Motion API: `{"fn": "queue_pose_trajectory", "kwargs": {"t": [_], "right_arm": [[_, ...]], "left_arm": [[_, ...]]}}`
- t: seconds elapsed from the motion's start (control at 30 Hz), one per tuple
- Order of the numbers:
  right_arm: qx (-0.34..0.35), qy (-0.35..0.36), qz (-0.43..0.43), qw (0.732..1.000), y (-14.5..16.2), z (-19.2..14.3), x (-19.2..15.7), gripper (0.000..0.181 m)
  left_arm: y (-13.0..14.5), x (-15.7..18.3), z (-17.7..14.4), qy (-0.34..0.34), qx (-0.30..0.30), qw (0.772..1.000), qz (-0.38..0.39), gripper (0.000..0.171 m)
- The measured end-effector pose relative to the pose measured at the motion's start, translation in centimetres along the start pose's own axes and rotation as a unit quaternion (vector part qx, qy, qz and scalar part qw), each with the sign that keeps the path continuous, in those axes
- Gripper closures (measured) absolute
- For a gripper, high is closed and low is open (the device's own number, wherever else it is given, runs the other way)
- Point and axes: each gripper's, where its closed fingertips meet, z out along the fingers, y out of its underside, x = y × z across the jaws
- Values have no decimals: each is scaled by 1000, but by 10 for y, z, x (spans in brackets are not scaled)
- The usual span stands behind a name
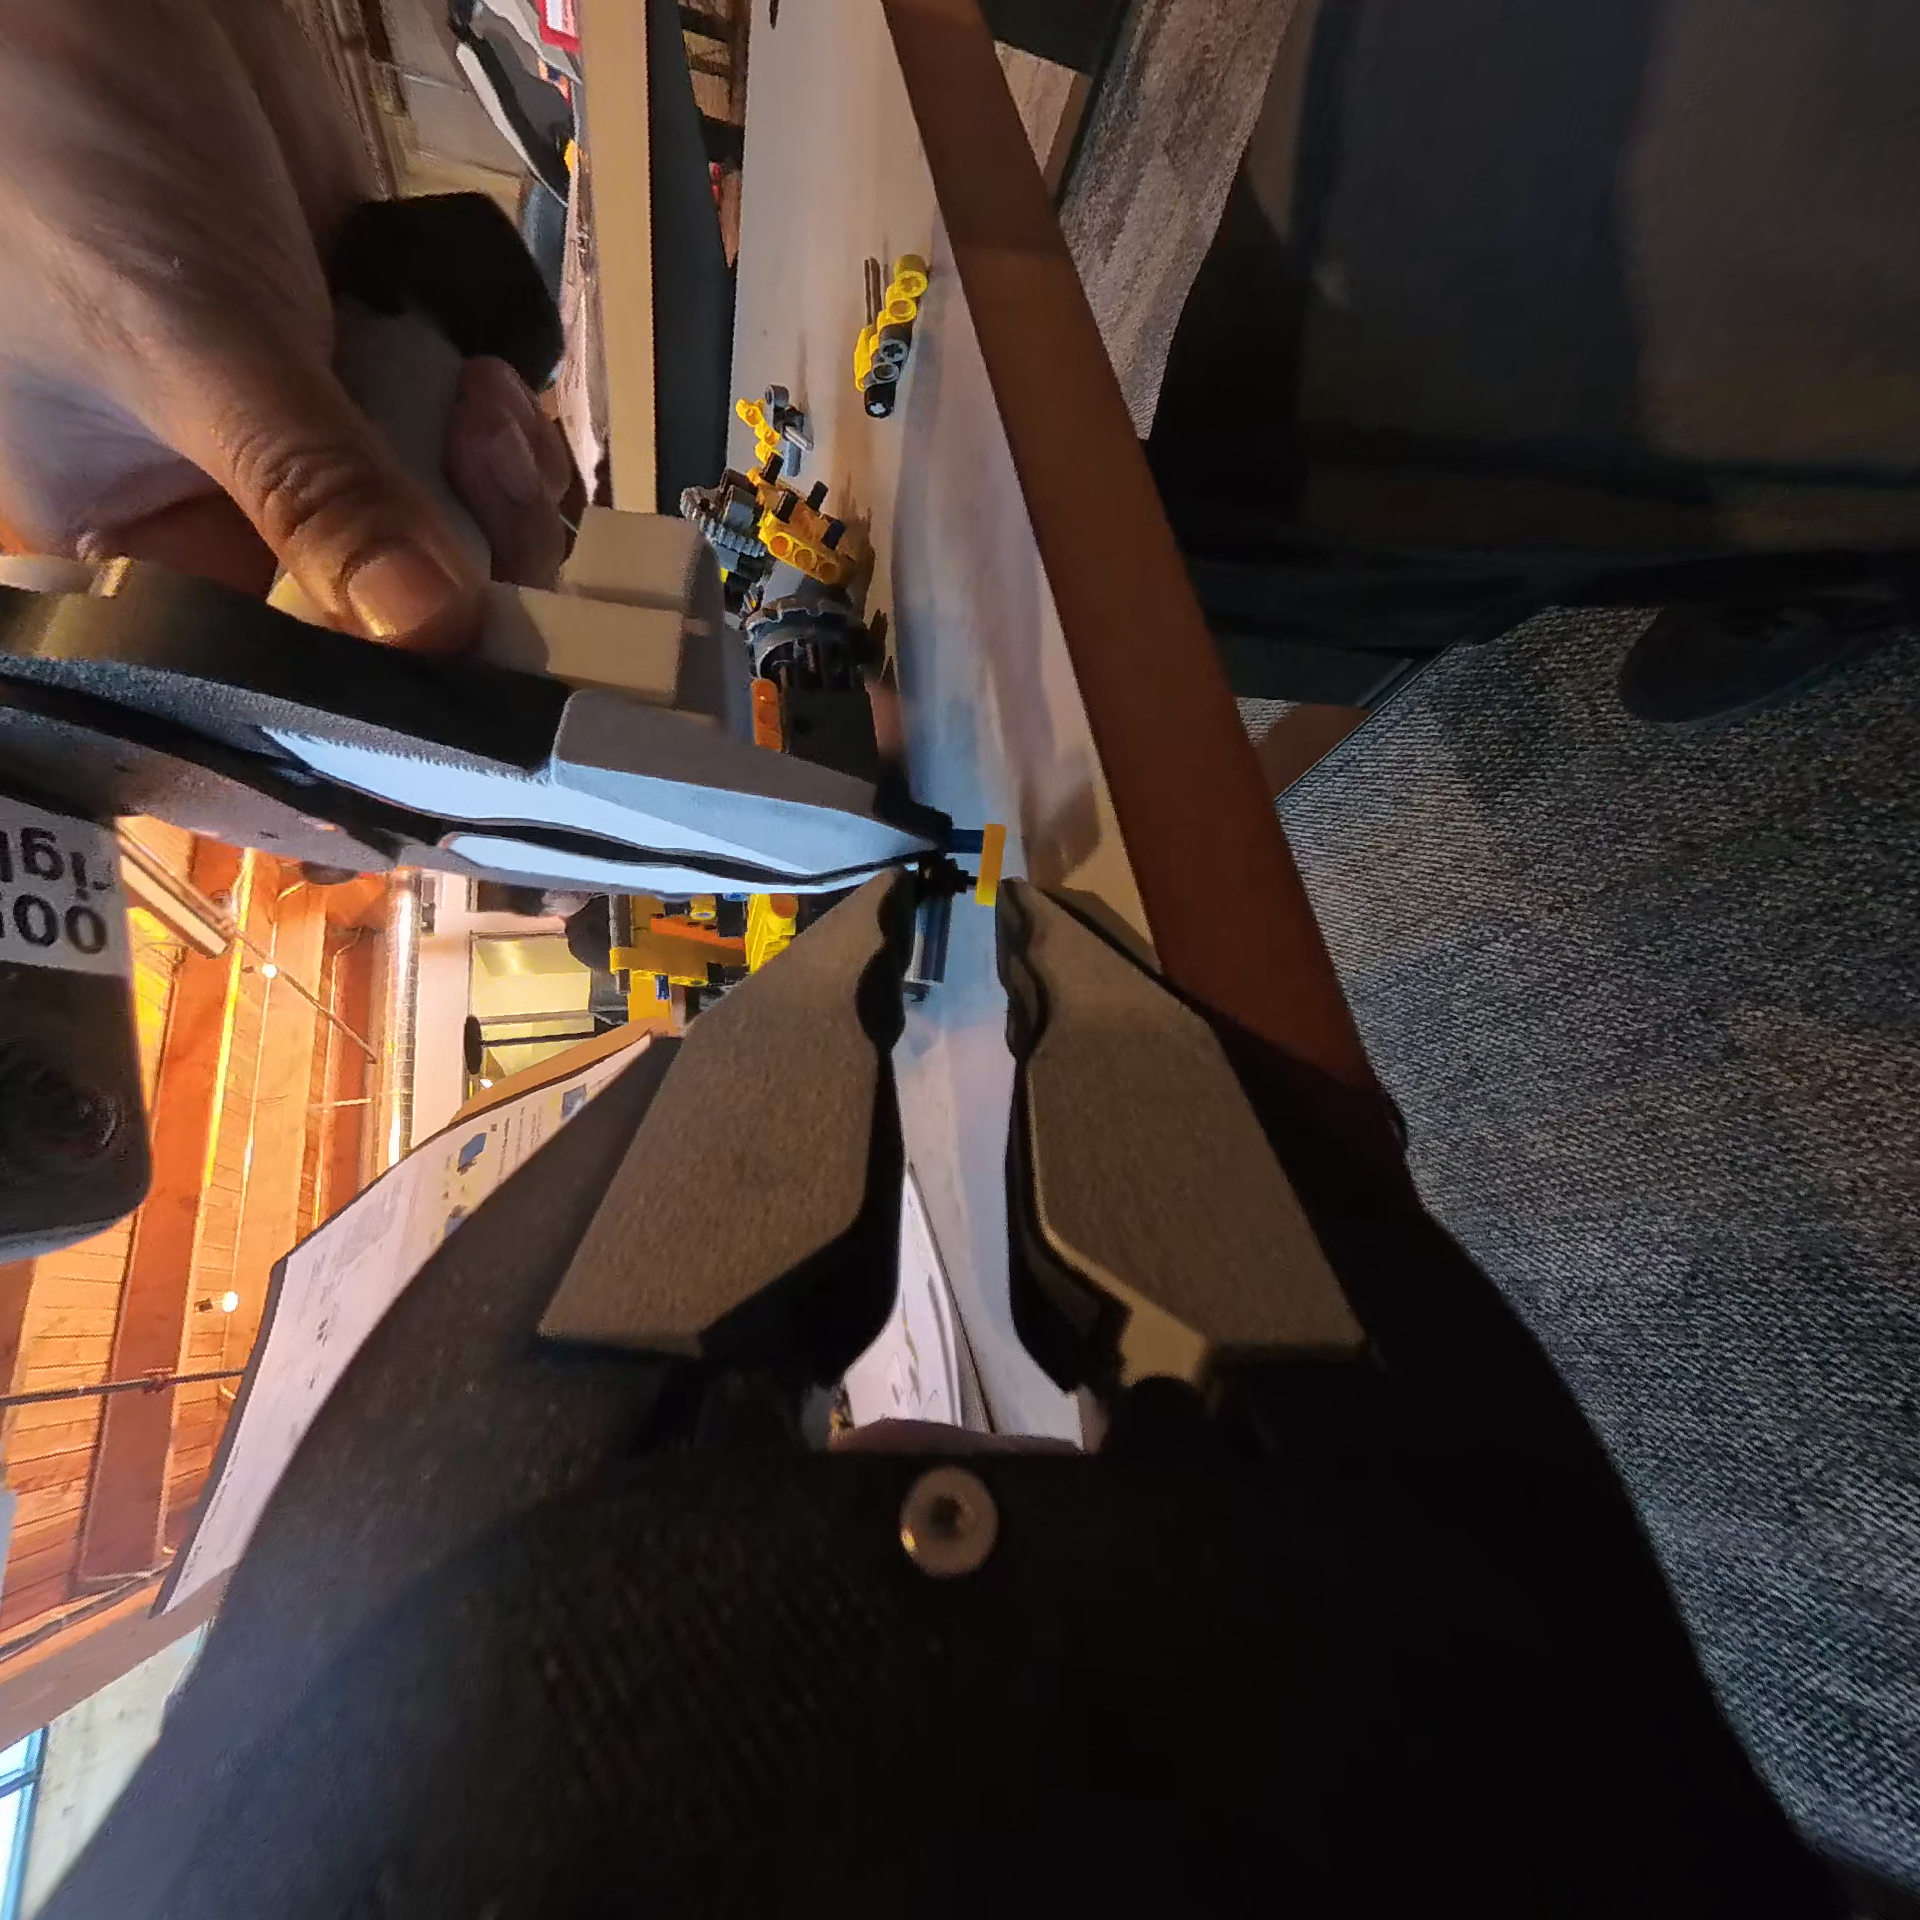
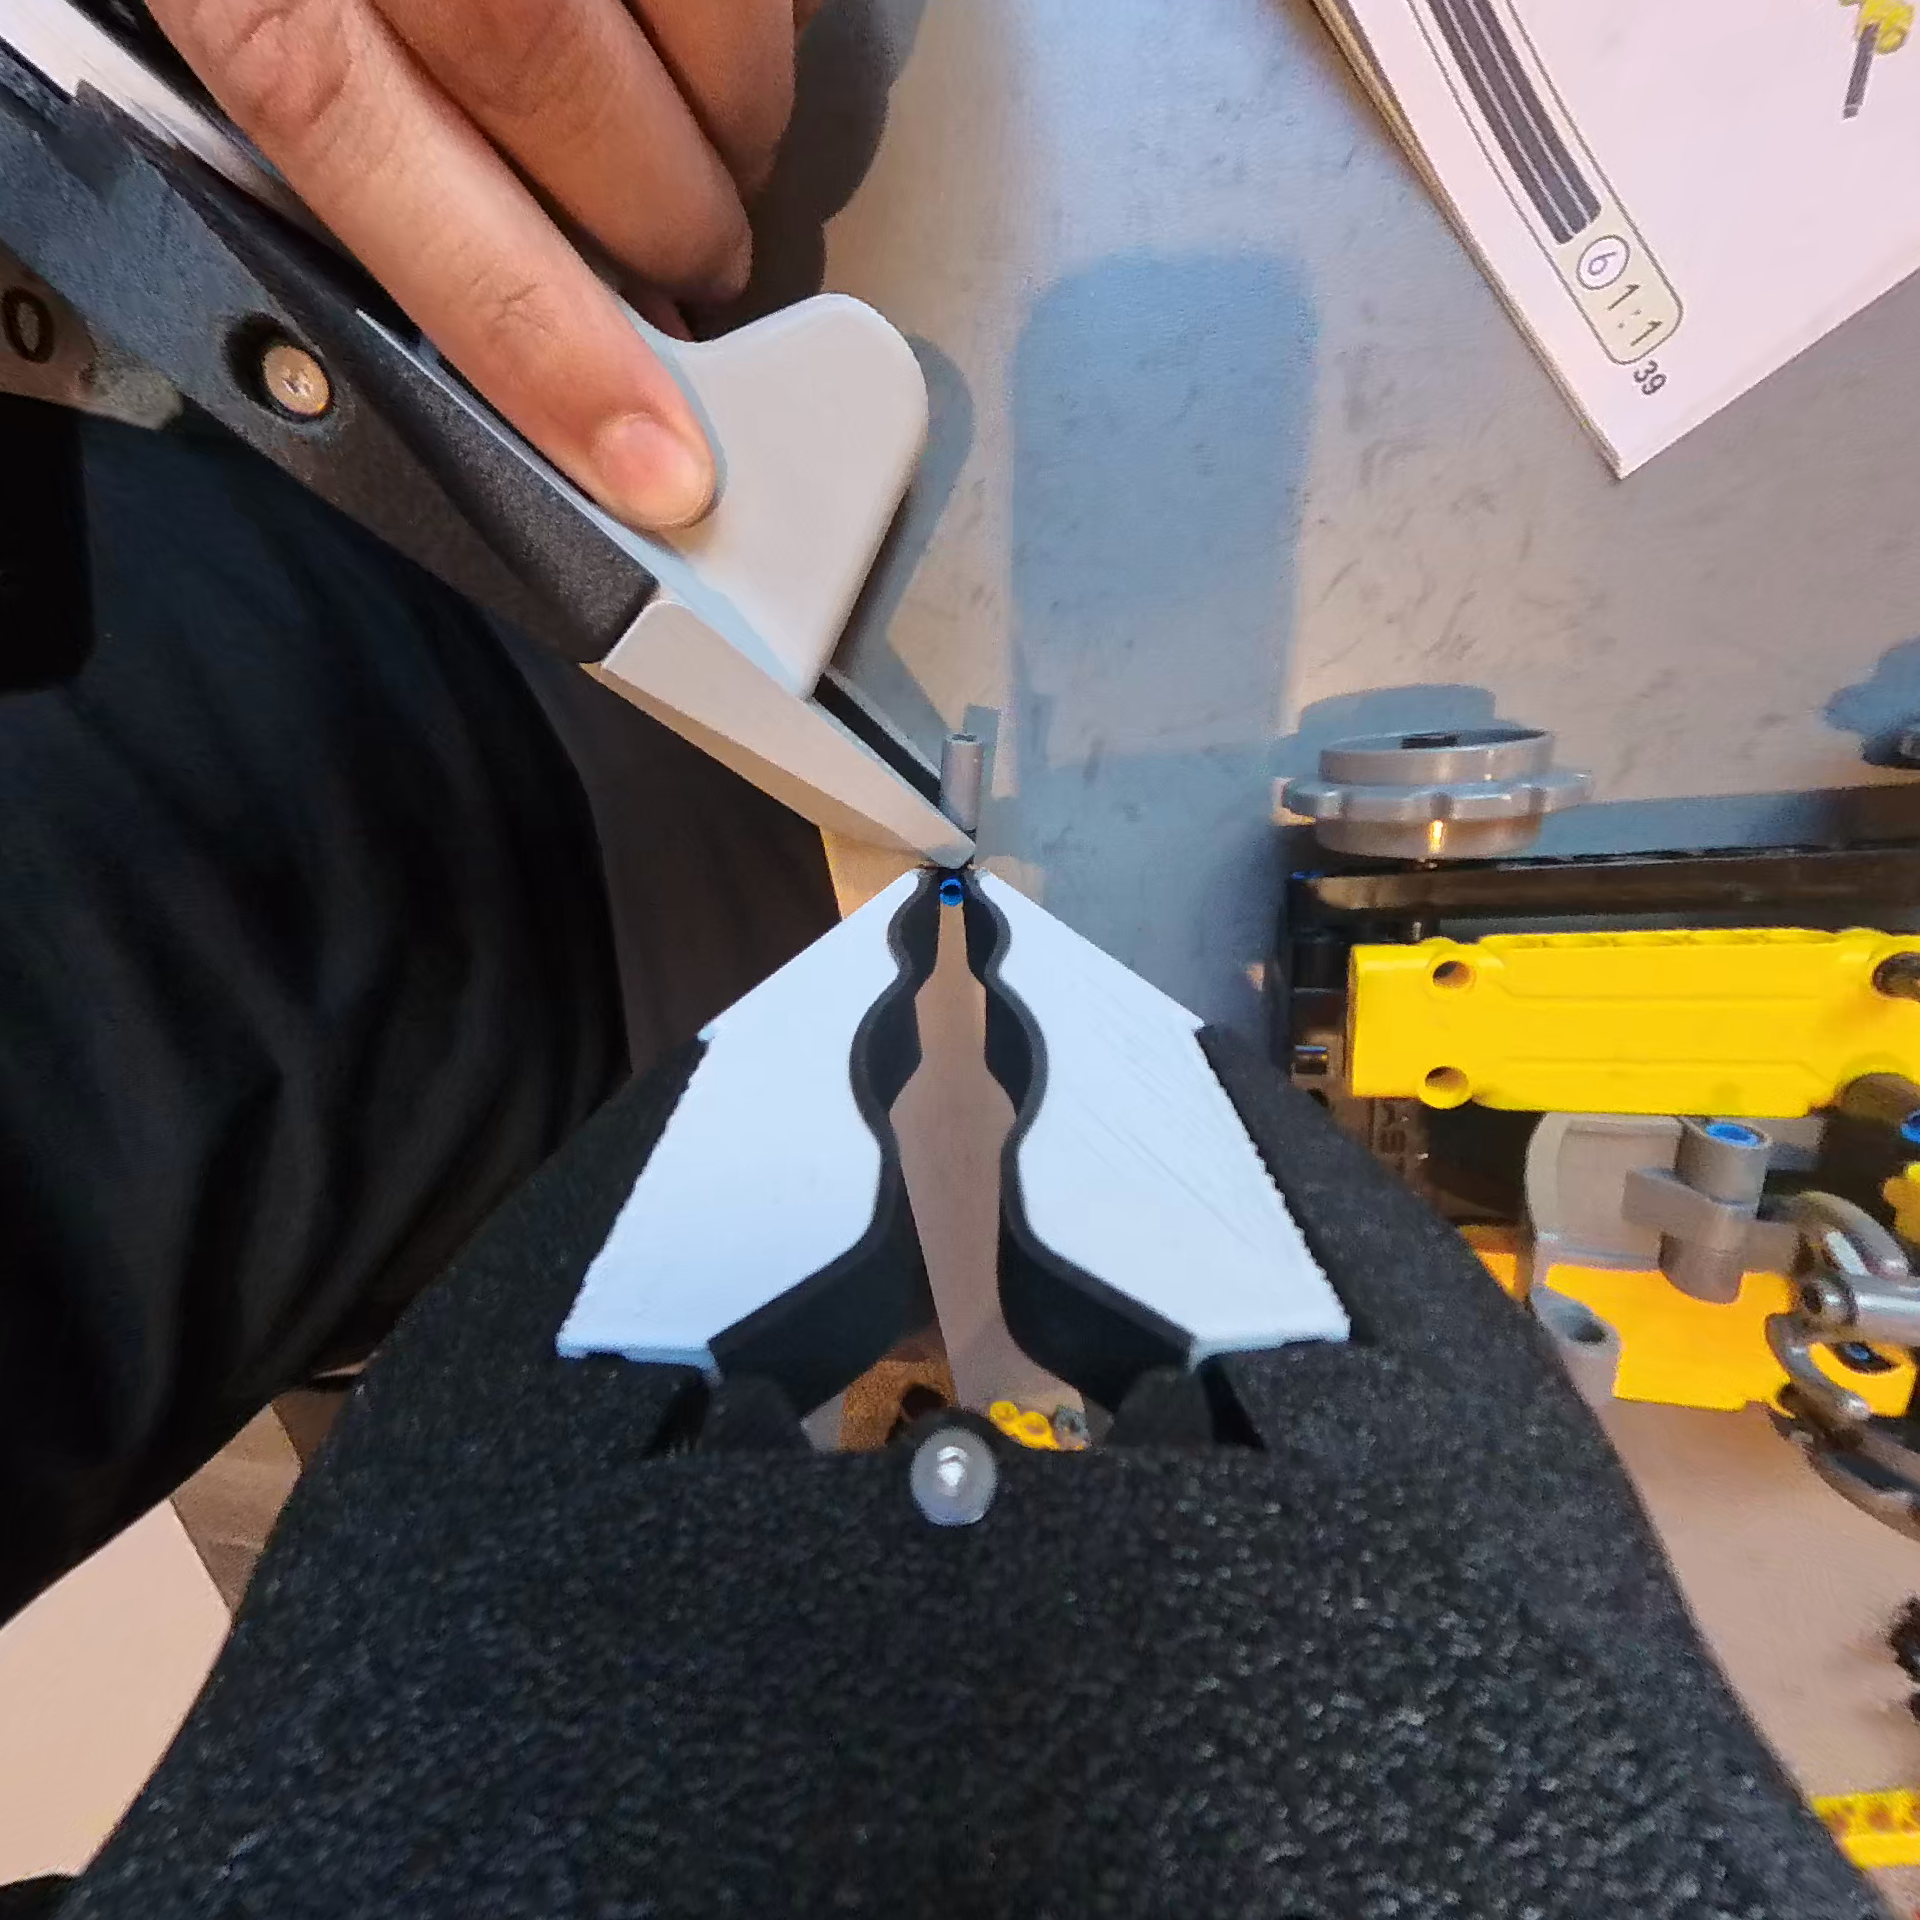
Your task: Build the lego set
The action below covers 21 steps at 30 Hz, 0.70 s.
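The right tongs (image 2: 951,883) are pinched almost fully closed, their white tips nipping a tiny blue pin (image 2: 950,891) at the very ends; in the left wrist view a small yellow bit (image 1: 992,860) sits on the far end of that pin. The left tongs (image 1: 948,904) stand part open, the gap wider than the short grey tube (image 2: 961,779) that rests against one pad, so nothing is clamped there. The two pairs of tips meet almost point to point, just above the grey worktop (image 2: 1143,520). With so small a hold on the pin, a steady, unchanging squeeze and a straight line between pin and tube look wise; any twist could flick the pin out. The right tongs point steeply down at the worktop; the left tongs come in from the side, rolled over so the worktop runs upright in their view. A left hand (image 2: 499,208) grips the left handle, forefinger laid along it; a right hand (image 1: 208,364) wraps the right handle. Near the tips stands a yellow and black model (image 2: 1621,1029) with a grey wheel (image 2: 1429,790) on top; a booklet (image 2: 1662,156) lies farther off; loose parts (image 1: 888,322) lie well apart.
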Motion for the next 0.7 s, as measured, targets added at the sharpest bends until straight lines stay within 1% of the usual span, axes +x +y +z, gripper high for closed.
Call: {"fn": "queue_pose_trajectory", "kwargs": {"t": [0.17, 0.33, 0.7], "right_arm": [[41, 2, 19, 999, 0, 0, 1, 178], [85, 21, 31, 996, 1, 1, 1, 178], [122, 49, 20, 991, -3, 4, 2, 178]], "left_arm": [[0, 0, 0, -1, 0, 1000, -8, 158], [0, 0, 0, -1, -2, 1000, -12, 158], [2, 1, -1, 10, -9, 999, -40, 158]]}}
